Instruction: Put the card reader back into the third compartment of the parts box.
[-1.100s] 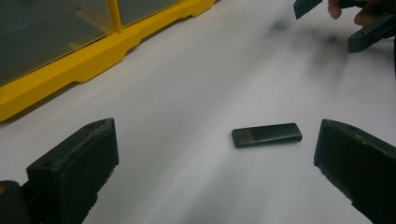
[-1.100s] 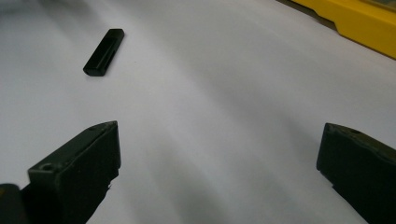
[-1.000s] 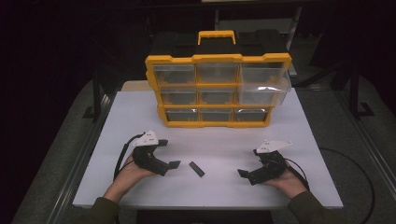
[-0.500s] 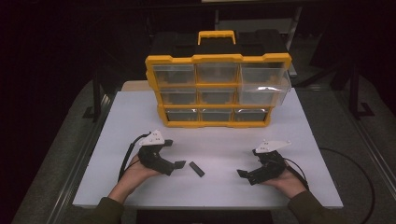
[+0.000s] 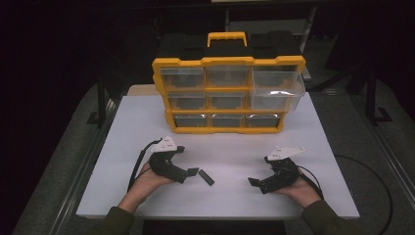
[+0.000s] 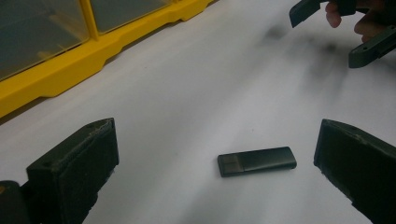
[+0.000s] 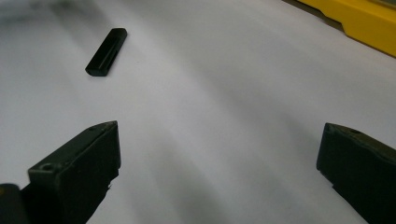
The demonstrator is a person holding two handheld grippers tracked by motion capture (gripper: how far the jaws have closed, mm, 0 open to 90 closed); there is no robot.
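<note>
With the left gripper [image 6: 215, 154] spread wide around the flat black stick [image 6: 257, 161] lying on the white table [image 5: 235, 152] toward its 3 o'clock jaw, the stick could be pushed aside if closed off-centre.

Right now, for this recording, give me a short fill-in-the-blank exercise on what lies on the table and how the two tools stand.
1. The small black stick lies flat on the white table, nearest the ____ tool.
2. The jaws of the right tool stand ____, with nothing between them.
3. The organizer has a frame coloured ____.
4. Its top ____ drawer is pulled out.

Missing words: left; open; yellow; right
</note>
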